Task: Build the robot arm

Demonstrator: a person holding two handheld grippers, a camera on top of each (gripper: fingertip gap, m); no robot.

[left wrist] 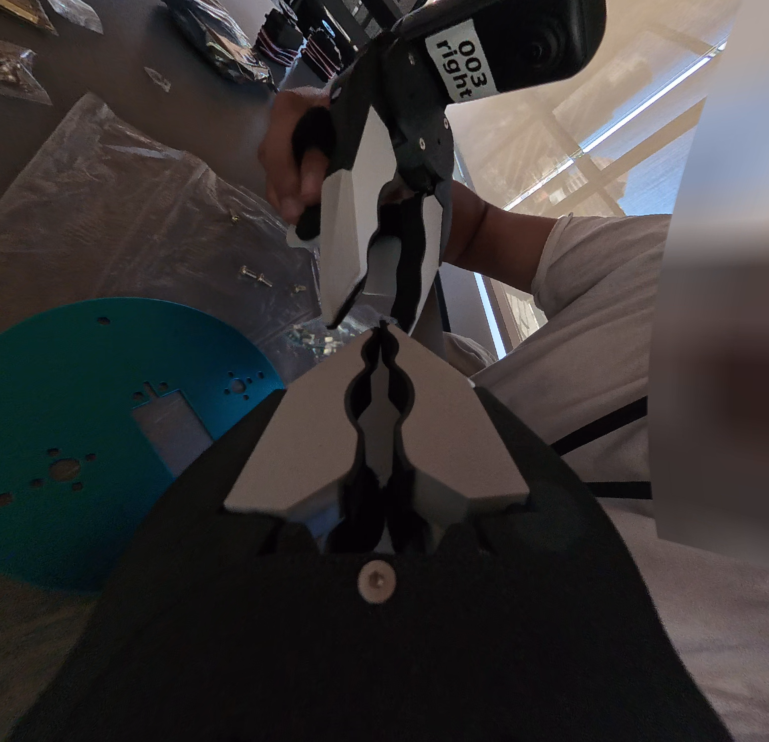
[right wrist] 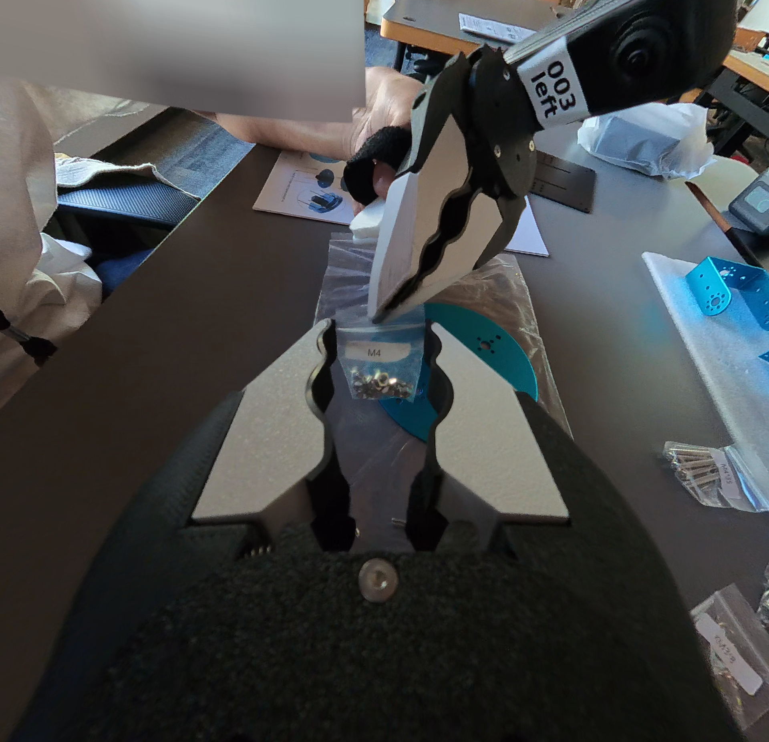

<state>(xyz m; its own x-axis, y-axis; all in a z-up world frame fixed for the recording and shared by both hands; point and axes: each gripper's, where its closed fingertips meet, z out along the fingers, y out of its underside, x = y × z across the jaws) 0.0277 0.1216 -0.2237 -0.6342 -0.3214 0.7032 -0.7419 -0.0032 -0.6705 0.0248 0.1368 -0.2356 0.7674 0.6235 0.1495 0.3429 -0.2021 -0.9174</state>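
Left wrist view: left gripper (left wrist: 381,327) is pinched tight on the top edge of a small clear bag, mostly hidden here. Right gripper (left wrist: 366,322) hangs tip-down just beyond it, parted. Blue round plate (left wrist: 83,389) lies left on a plastic sheet (left wrist: 104,206), loose screws (left wrist: 254,275) near.

Right wrist view: right gripper (right wrist: 380,327) is wide apart, framing the small bag of nuts (right wrist: 380,368), which hangs from the left gripper (right wrist: 376,316) above the blue plate (right wrist: 491,356). Blue bracket (right wrist: 724,283) and screw bags (right wrist: 707,476) lie right on the dark table (right wrist: 187,306).

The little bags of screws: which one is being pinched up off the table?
The small bag hanging from the left gripper, between the right gripper's open fingers; the others lie flat at right.
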